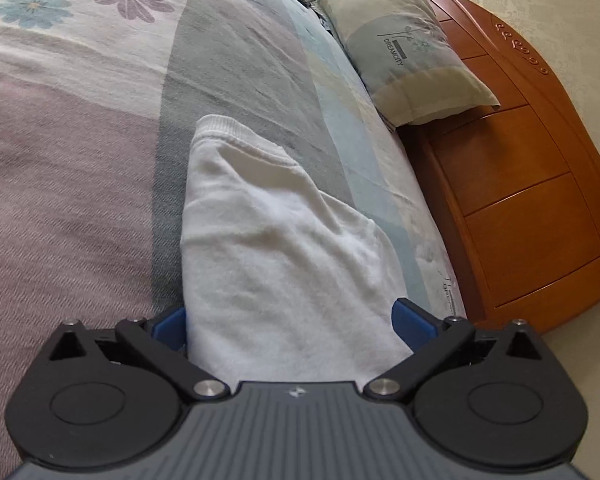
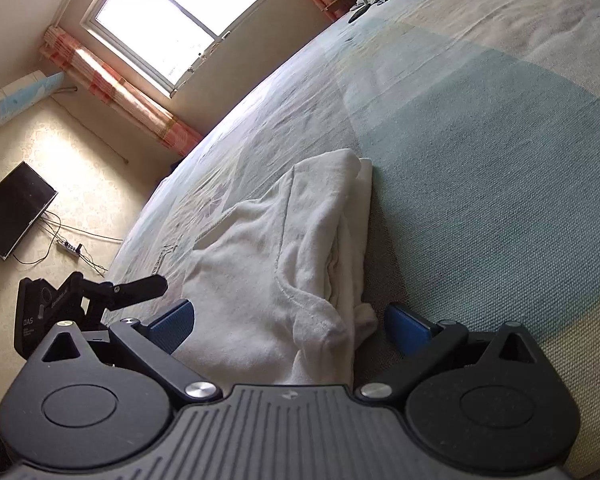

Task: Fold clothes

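1. A bed (image 1: 80, 168) fills the room, its cover (image 2: 480, 160) in grey, mauve and pale blue bands; a pillow (image 1: 408, 48) lies by the wooden headboard (image 1: 532, 184), and a window (image 2: 180, 20) glares behind.
2. The white garment (image 1: 276, 240), already partly folded into a long strip, lies on the cover near the bed's edge.
3. The left gripper (image 1: 292, 320) stands wide apart, the cloth between its blue pads but not pinched.
4. The right gripper (image 2: 288, 320) is likewise spread over the garment's (image 2: 292, 248) bunched end, gripping nothing.
5. Risk: closing now may catch only the top layer, so the stacked folds slide apart.
6. Risk: a low pinch could snag the cover too.
7. Risk: uneven lifting skews the strip toward the edge.
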### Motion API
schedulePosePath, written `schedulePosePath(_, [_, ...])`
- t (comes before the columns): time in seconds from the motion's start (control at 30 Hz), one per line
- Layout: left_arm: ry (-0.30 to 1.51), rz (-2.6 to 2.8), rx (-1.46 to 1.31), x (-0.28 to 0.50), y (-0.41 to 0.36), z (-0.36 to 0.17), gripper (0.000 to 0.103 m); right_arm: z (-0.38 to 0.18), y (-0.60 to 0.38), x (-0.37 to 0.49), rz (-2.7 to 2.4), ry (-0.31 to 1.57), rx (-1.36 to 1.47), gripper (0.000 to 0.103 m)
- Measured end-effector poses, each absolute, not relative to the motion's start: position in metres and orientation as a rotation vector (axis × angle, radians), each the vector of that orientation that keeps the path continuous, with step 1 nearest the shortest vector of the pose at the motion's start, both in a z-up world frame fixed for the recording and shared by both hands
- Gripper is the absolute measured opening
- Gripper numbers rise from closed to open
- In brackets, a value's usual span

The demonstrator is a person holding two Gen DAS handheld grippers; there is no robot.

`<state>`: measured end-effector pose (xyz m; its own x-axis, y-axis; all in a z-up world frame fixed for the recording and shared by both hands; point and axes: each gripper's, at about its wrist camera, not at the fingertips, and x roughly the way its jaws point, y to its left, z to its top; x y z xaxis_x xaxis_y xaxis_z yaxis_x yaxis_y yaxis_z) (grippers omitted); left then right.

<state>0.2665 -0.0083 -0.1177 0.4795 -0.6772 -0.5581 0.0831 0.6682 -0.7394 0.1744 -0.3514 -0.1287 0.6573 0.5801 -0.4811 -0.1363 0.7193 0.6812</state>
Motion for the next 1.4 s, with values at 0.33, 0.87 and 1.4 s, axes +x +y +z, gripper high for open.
schedulePosePath(0.33, [1.032, -0.645, -0.72, 0.249, -0.003, -0.122, 0.102, -0.131, -0.349, 0.172, 0.428, 0.719, 0.618, 0.103])
schedulePosePath(0.87, [1.064, -0.647, -0.819, 0.284, -0.005, -0.13, 0.102, -0.125, -0.36, 0.197, 0.432, 0.824, 0.706, 0.103])
schedulePosePath(1.4, [1.064, -0.667, -0.8, 0.284, -0.006, -0.132, 0.102, -0.127, -0.353, 0.287, 0.604, 1.012, 0.771, 0.103])
